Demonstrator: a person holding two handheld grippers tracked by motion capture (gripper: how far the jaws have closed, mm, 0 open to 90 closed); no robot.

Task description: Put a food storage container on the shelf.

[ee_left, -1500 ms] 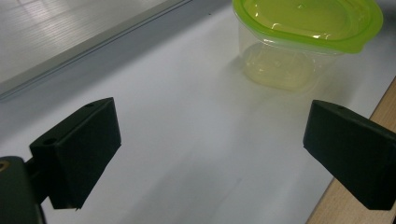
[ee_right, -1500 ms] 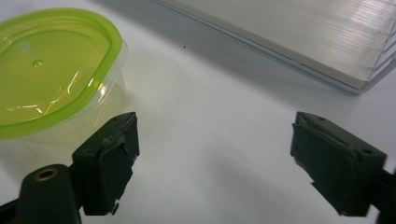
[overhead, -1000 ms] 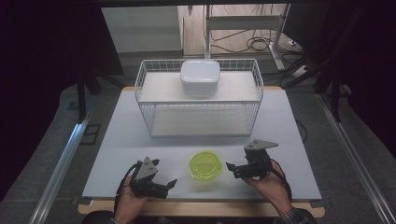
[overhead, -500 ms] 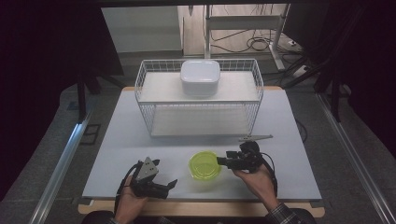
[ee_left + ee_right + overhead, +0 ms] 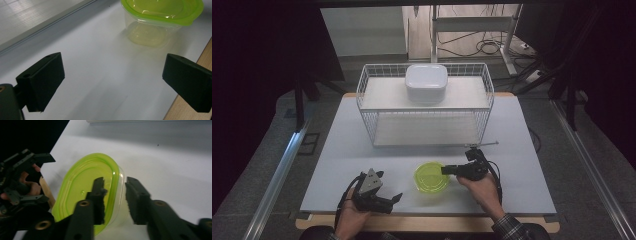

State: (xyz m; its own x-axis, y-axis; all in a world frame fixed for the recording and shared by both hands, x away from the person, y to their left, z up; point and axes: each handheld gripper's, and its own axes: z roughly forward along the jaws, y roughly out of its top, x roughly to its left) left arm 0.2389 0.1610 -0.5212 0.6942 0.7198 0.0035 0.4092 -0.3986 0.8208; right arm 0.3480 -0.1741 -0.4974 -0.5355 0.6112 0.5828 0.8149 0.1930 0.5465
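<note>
My right gripper [image 5: 113, 195] has just been closing on the green-lidded tub [image 5: 432, 178]. The right gripper view shows one jaw over the lid and one outside the clear wall, rim between; I can't tell whether the pads press yet. The high view hides that contact. The tub sits near the table's [image 5: 337, 160] 6 o'clock edge. My left gripper [image 5: 112, 85] is wide open and empty, with the tub at its 1 o'clock, cut off. The wire basket [image 5: 367, 95] holds a white box [image 5: 426, 83] at 12.
</note>
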